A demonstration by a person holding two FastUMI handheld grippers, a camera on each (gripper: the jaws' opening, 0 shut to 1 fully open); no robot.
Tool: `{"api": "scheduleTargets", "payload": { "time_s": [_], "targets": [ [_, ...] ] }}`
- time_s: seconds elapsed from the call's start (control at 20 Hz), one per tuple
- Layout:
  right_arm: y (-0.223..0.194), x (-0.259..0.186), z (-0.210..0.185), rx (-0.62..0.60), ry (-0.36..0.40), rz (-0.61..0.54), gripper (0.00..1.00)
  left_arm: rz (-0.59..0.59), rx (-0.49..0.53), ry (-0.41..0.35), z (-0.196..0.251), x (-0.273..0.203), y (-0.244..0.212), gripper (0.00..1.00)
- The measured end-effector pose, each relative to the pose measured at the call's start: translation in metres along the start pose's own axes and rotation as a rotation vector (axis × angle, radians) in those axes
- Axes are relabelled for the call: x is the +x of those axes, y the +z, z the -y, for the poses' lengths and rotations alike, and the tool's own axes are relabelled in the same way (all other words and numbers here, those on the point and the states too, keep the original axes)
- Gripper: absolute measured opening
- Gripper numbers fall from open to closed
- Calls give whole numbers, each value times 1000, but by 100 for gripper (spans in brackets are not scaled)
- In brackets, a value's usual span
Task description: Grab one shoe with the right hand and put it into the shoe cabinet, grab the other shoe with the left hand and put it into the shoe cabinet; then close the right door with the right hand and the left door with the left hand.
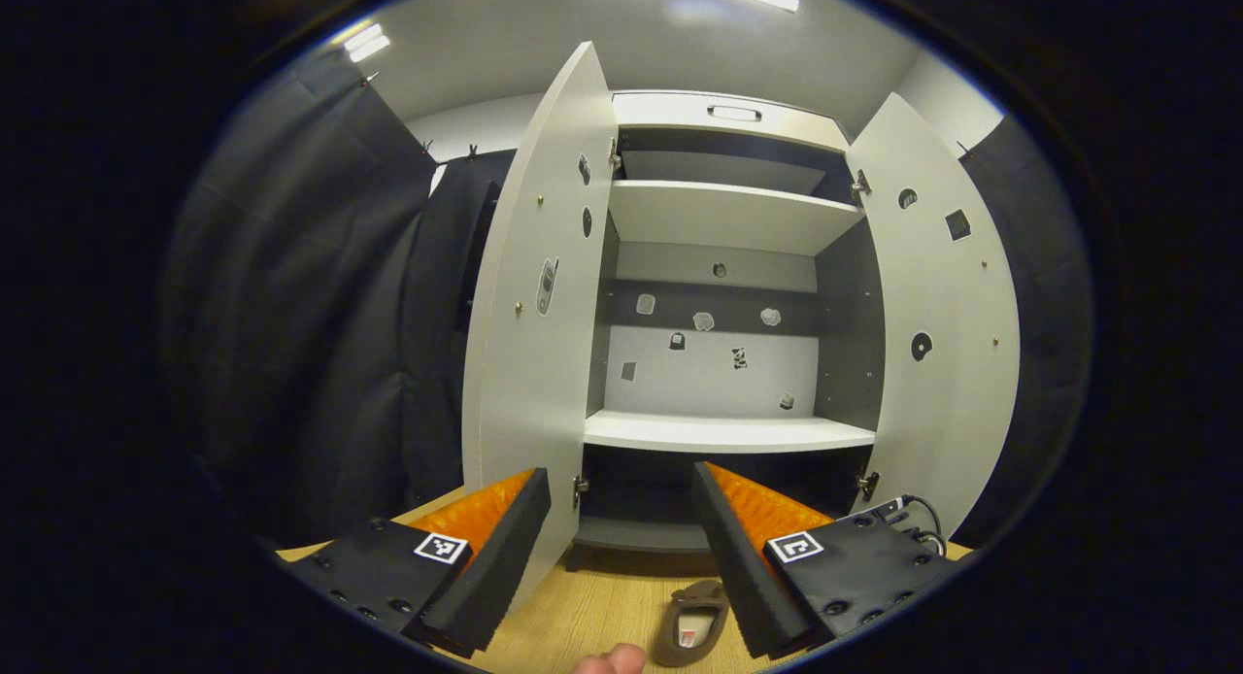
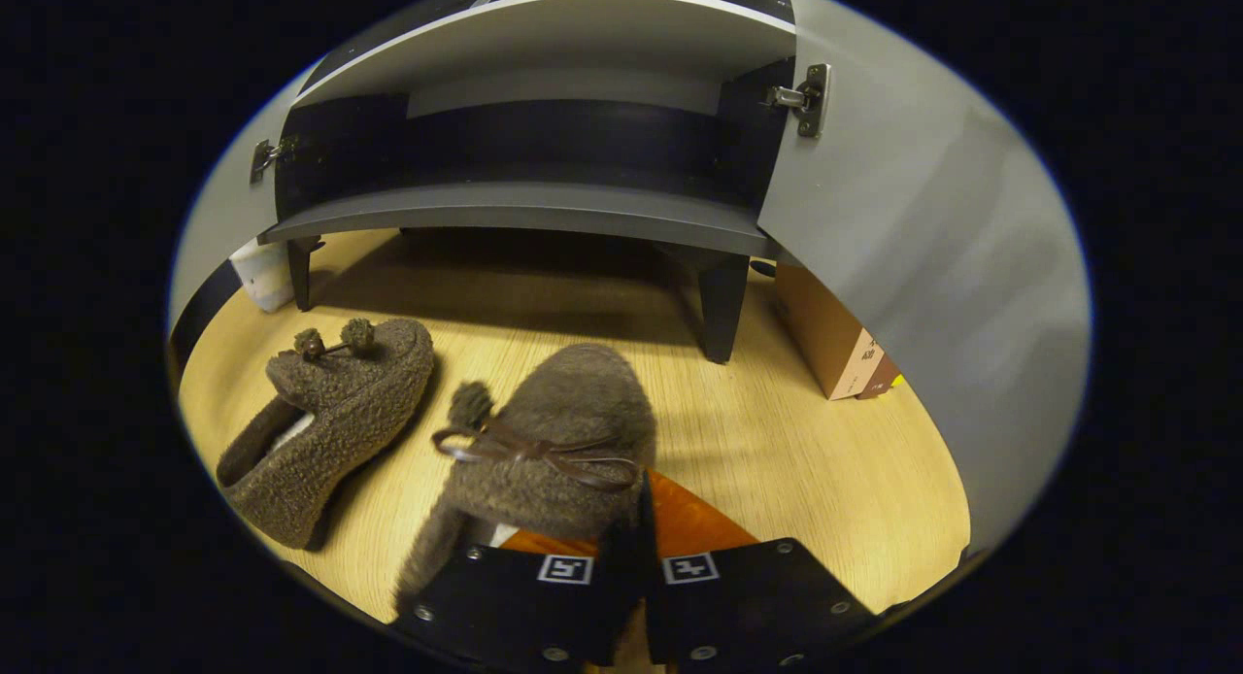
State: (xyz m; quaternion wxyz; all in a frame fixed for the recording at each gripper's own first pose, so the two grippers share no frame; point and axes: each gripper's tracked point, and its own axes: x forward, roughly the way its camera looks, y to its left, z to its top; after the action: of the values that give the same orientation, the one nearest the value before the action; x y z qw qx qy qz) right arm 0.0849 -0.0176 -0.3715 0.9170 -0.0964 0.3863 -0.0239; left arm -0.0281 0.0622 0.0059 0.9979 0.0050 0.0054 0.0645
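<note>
The right gripper (image 2: 631, 538) has its fingers pinched on the fuzzy shoe (image 2: 554, 441) at 6 o'clock, so lift it gently up onto the shoe cabinet's (image 2: 524, 213) dark shelf at 12 o'clock, while the left gripper (image 1: 621, 538) waits, fingers wide.

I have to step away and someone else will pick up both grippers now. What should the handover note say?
Right gripper: low at the floor, jaws closed on the wall of the near shoe, which seems not yet lifted.
Left gripper: jaws open, holding nothing, raised and facing the shoe cabinet.
Other shoe: on the wooden floor, left of the gripped one, in front of the cabinet.
Left door and right door: both wide open. The shelves hold no shoes.
Done: first shoe gripped.
Left: shelve it, take the other shoe with the left gripper and shelve it, close right door, then left door.
</note>
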Motion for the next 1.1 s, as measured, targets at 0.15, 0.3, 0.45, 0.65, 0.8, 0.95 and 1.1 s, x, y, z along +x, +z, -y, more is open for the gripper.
{"api": "scheduleTargets", "payload": {
  "time_s": [0.15, 0.3, 0.45, 0.65, 0.8, 0.95, 1.1],
  "targets": [
    [7, -11, -1, -24, 4, 38, 6, -12, -8, -20, 3, 1, -6, 99],
    [27, -41, -10, -19, 13, 115, 6, -18, -17, -29, 3, 5, -12, 96],
    [64, -89, -18, 24, 41, 222, 6, -13, -2, -40, 5, 8, -12, 99],
    [133, -163, -13, 10, 20, 392, 6, 4, 5, -57, 11, 10, -8, 99],
    [197, -197, -17, 29, 46, 496, 6, -6, -3, -75, 16, 10, -13, 96],
    [267, -203, -20, 56, 62, 576, 5, -1, 10, -82, 17, 13, -13, 96],
    [349, -203, -24, 113, 98, 615, 5, -5, 4, -114, 23, 17, -17, 96]
  ]
}}
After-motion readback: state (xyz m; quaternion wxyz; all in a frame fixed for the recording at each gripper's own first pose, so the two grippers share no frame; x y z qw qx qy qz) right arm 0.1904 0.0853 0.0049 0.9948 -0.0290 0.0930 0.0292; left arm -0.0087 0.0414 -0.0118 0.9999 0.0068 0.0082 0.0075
